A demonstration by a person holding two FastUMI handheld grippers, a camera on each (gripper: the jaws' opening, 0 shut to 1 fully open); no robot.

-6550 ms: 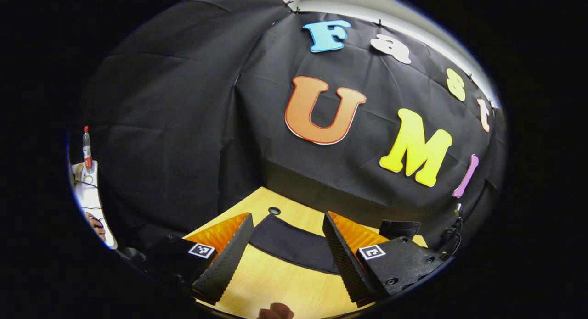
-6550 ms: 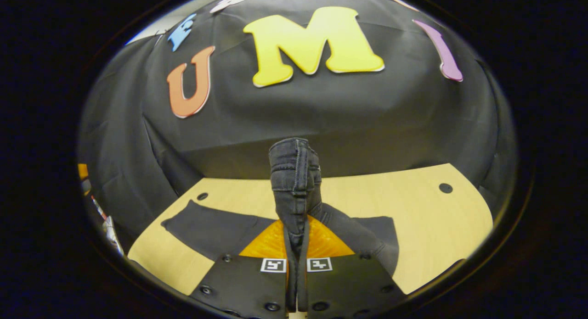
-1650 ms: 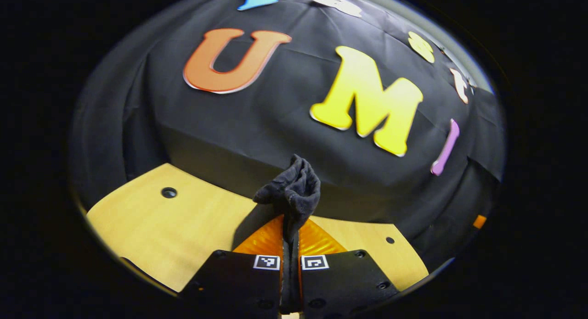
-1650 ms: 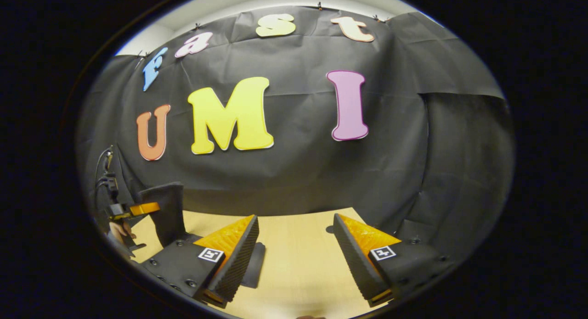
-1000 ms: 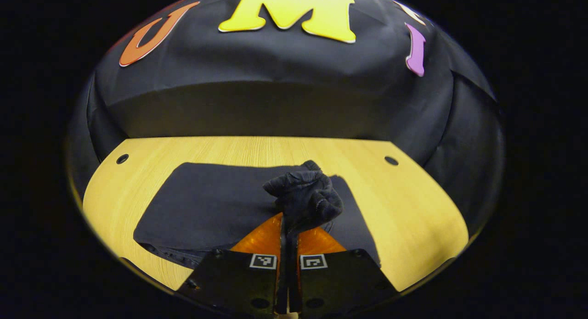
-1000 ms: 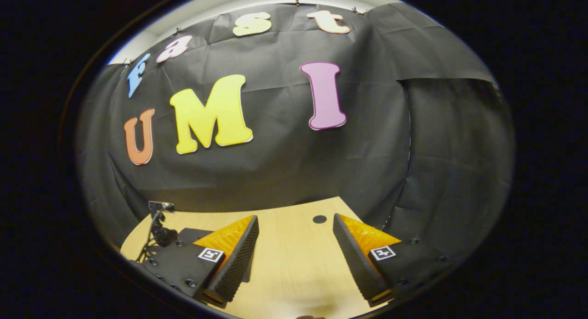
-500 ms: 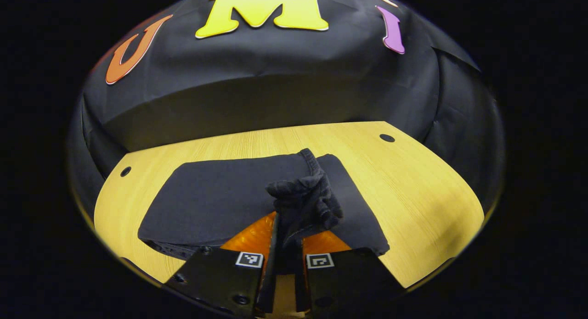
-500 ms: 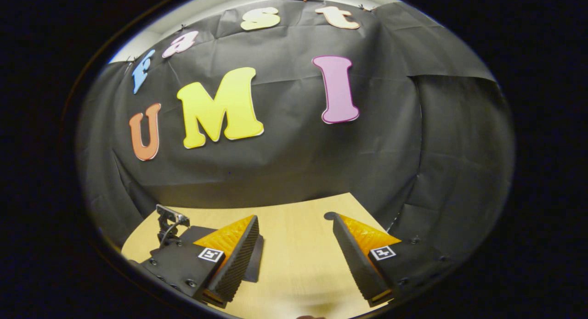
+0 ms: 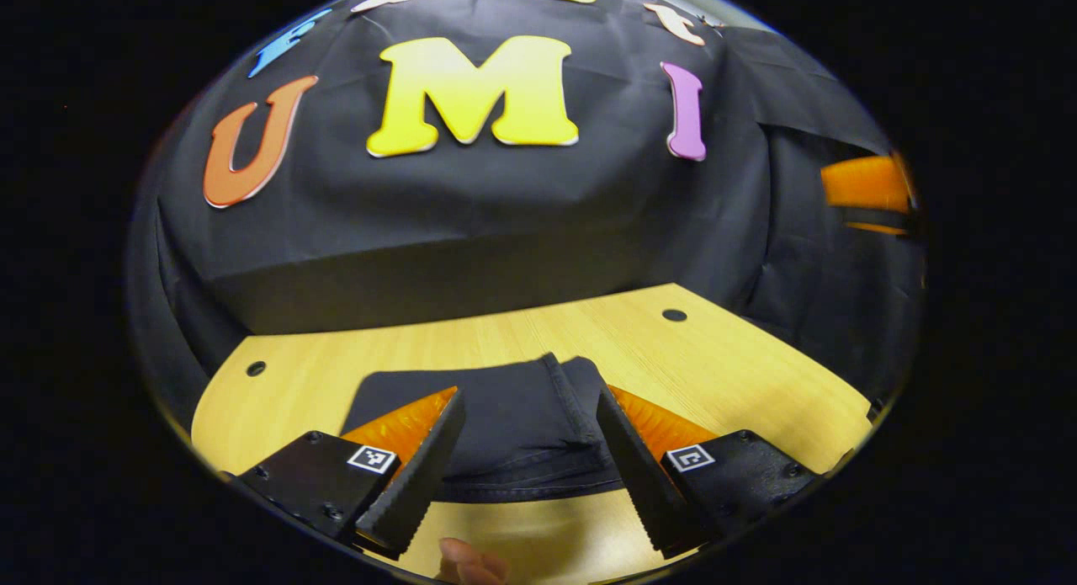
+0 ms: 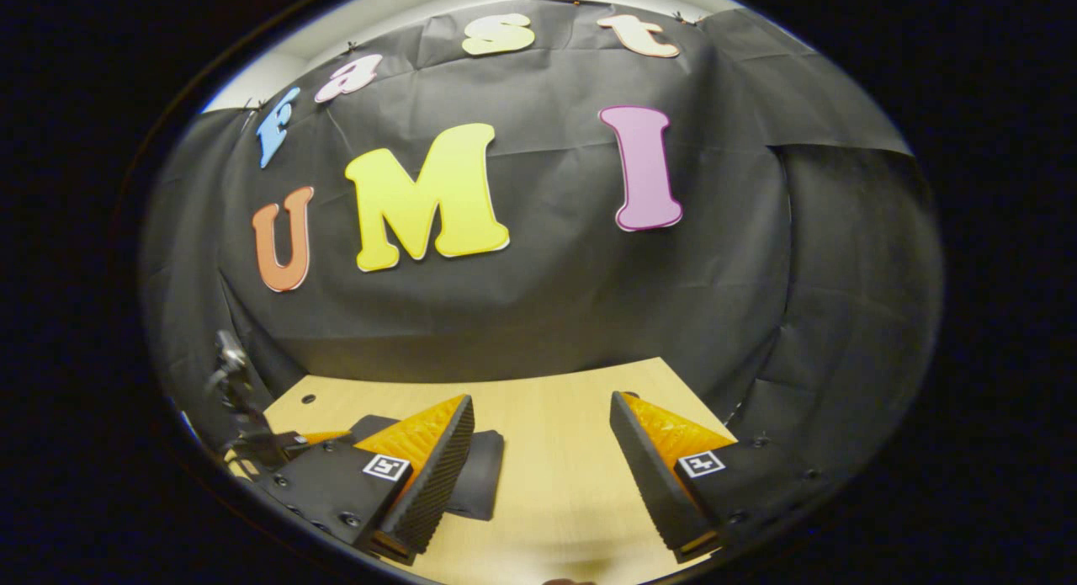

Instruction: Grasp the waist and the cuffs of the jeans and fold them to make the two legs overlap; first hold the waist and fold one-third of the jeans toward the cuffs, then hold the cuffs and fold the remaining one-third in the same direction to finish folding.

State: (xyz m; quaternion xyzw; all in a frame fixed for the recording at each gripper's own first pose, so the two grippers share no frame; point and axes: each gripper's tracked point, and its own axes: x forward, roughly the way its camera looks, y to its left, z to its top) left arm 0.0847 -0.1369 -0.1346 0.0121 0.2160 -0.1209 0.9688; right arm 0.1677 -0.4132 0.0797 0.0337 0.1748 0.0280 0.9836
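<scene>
Left gripper view: my left gripper [image 9: 526,459] has its two fingers spread wide, pinching nothing. The folded jeans [image 9: 513,417] lie flat on the wooden table [image 9: 740,383], directly ahead, in the gap between the fingers and just beyond the tips; a seam edge runs near the right finger. A fingertip of my hand [image 9: 467,561] shows at the bottom edge. At far right, well apart from the jeans, part of the right gripper [image 9: 867,189] shows, blurred.

Right gripper view: my right gripper [image 10: 538,475] is likewise spread apart, with bare table between the fingers. A corner of the jeans [image 10: 481,475] lies on the table beside and behind the left finger. The left gripper [image 10: 261,438] shows at far left.
</scene>
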